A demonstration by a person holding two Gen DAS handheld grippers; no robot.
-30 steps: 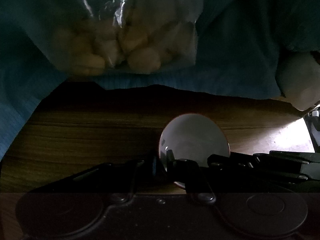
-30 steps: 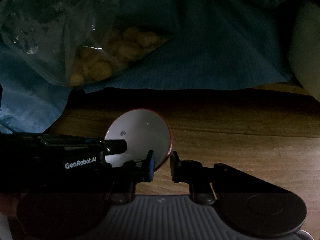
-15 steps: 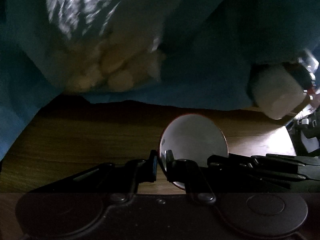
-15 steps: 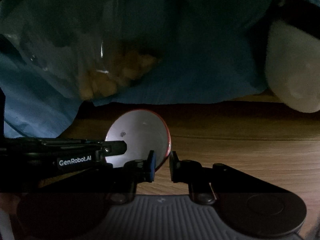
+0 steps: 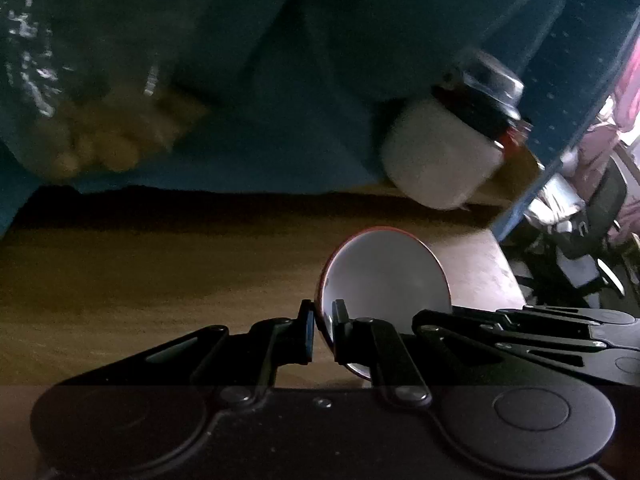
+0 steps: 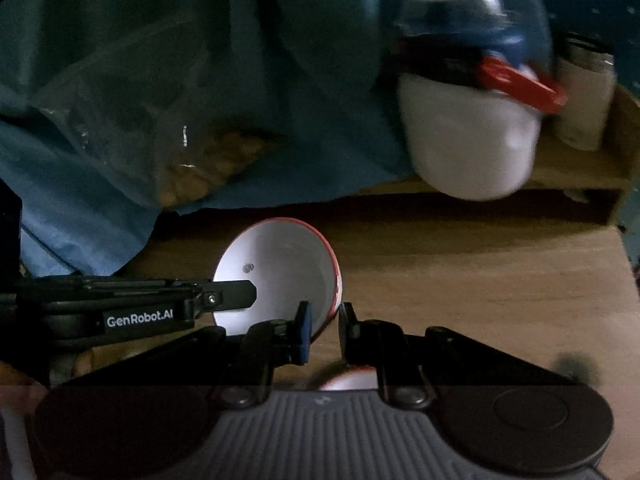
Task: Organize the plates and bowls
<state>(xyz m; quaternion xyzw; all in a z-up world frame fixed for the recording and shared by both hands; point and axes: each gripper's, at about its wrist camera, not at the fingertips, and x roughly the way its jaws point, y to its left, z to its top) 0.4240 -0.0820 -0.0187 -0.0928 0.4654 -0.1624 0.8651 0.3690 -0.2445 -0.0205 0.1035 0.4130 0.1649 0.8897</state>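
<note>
While opposite rims are clamped, the small white red-rimmed ceramic bowl (image 6: 280, 276) is held between both grippers — left hand-held gripper (image 5: 323, 322) on its left edge, right hand-held gripper (image 6: 325, 322) on its right — above the wooden desk (image 6: 480, 280).

one small white bowl (image 6: 280, 272) with a red rim. two black grippers, the left gripper (image 5: 322, 330) and the right gripper (image 6: 323, 330). one clear plastic bag (image 6: 160, 132) of pale round pieces. one blue cloth (image 6: 300, 80). one white jar (image 6: 468, 136) with a dark lid, one smaller pale container (image 6: 584, 100). one wooden table (image 6: 480, 280).
</note>
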